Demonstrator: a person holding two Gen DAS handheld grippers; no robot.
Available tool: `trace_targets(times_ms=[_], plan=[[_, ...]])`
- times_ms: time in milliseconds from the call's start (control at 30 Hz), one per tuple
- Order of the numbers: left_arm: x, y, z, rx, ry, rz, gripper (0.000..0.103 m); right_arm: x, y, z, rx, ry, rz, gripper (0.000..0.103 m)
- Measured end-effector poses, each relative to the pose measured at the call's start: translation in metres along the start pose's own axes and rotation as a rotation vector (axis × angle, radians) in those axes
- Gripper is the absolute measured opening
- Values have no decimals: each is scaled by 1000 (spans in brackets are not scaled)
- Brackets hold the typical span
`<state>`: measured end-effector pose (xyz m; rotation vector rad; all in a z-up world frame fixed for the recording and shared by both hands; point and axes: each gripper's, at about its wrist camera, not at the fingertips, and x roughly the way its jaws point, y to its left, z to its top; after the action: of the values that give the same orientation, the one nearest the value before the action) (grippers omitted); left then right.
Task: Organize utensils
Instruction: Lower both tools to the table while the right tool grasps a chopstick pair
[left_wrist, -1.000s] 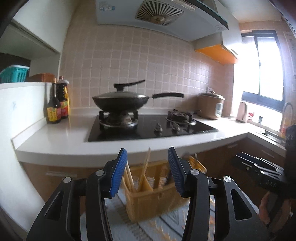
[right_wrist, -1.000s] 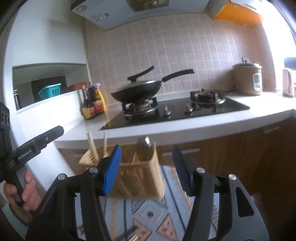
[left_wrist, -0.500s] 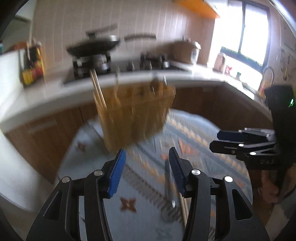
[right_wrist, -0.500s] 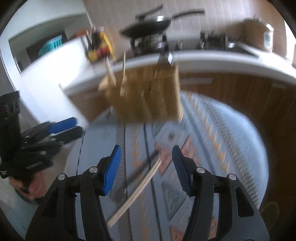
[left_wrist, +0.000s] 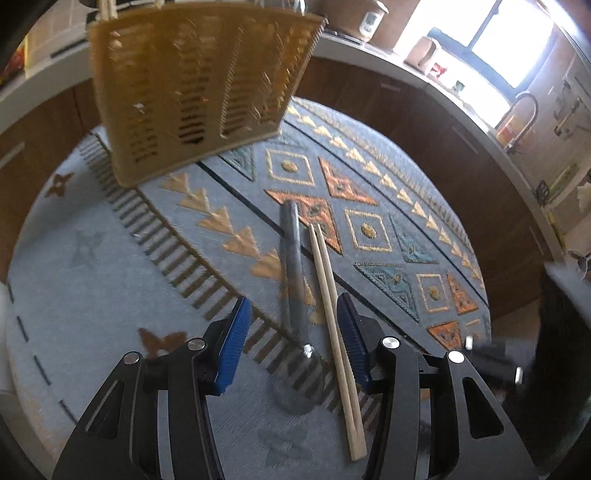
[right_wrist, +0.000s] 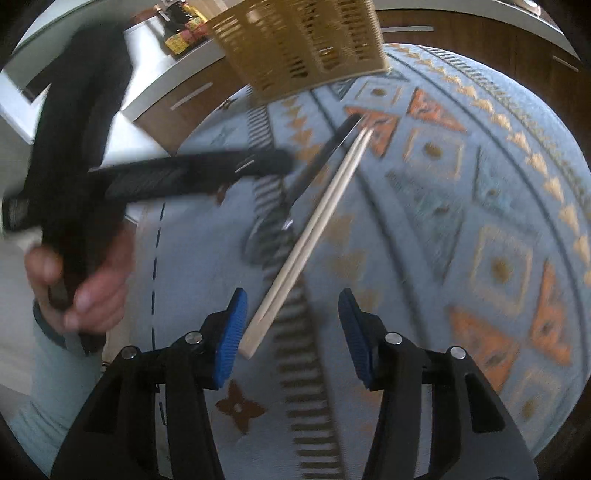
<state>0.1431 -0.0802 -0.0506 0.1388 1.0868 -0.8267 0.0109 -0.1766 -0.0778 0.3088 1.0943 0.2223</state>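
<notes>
A pair of wooden chopsticks (left_wrist: 330, 291) and a dark-handled metal spoon (left_wrist: 295, 295) lie side by side on the patterned tablecloth (left_wrist: 110, 295). A yellow slotted utensil basket (left_wrist: 192, 81) stands at the far side. My left gripper (left_wrist: 293, 332) is open and empty, low over the spoon and chopsticks. My right gripper (right_wrist: 291, 325) is open and empty, near the thick end of the chopsticks (right_wrist: 310, 236); the spoon (right_wrist: 317, 162) and basket (right_wrist: 306, 44) lie beyond. The left gripper's arm (right_wrist: 177, 177) crosses the right wrist view.
The round table has a blue cloth with orange and gold patterns (right_wrist: 480, 221). Brown kitchen cabinets (left_wrist: 443, 147) and a white counter ring it. Sauce bottles (right_wrist: 181, 33) stand on the counter. A window (left_wrist: 509, 44) is at the far right.
Both grippers have tilted down from the stove and counter toward the table and dropped close over the chopsticks and spoon. Both stay open.
</notes>
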Motion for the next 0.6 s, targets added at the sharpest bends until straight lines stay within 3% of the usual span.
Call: trace_targets(times_ms=[100,300,333,400,467,600], plan=[[10,-6,-1,4,7,61,41,7,23,-17,-43,-44,-51,48],[20,-7,0,-16,10,73,36,17,48,-27,-108,-140,-222,47],[20,-6,0,-20,9,69,36,19,51,-30,-118,-166,-254,43],[19,-4,0,-30,7,58,36,22,59,-37,-173,-201,-362,25],[18,-2,-1,-28,6,58,33,21,59,-41,-190,-207,-370,16],[16,1,-3,-25,3,59,32,13,42,-40,-135,-213,-372,13]])
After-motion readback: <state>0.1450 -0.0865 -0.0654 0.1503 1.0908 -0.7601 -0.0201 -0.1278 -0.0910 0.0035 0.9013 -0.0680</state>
